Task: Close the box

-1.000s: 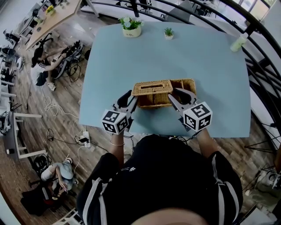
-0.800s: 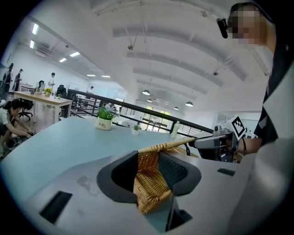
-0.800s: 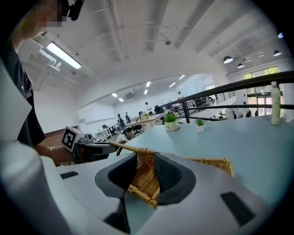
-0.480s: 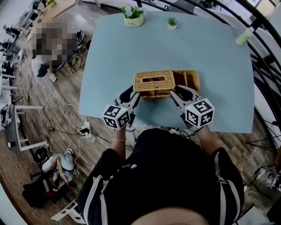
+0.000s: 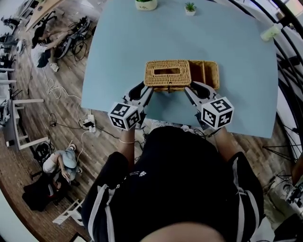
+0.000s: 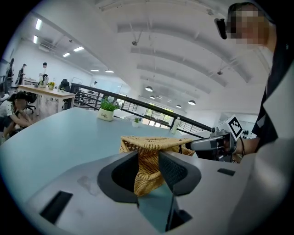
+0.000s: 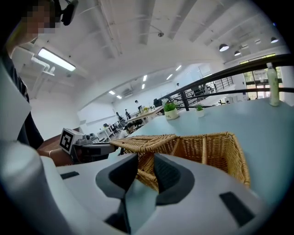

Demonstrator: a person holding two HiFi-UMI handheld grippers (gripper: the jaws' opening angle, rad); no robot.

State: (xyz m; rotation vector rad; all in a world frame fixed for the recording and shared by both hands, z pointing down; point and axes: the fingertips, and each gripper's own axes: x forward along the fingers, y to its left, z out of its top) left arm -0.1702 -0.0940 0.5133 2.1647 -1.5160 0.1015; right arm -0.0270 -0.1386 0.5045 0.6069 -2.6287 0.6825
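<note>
since the earlier frames the lid [image 5: 166, 74] has come down from its tilt and now lies almost flat over the left part of the box [image 5: 211, 78], and both my grippers have sunk with it. the box sits on the table [image 5: 113, 52], toward my edge, with its right part left uncovered.

my left gripper [image 5: 143, 90] pinches the lid's near wall at the left corner, and its own view shows the weave caught between the jaws. my right gripper [image 5: 194, 89] pinches the same wall at the right corner.

i judge i'm at the tail of the lowering step. the lid looks seated or nearly so, but i can't tell whether its near edge is fully down. the next move, as i see it, calls for easing the last bit down evenly on both sides. after that i'd spread both pairs of jaws and back off toward myself without lifting the lid or shoving the box.

my count: one box, one lid and two grippers. at the far edge stand one big potted plant [image 5: 146, 4] and one small potted plant [image 5: 190, 8], and one bottle [image 5: 271, 32] stands at the far right corner.
</note>
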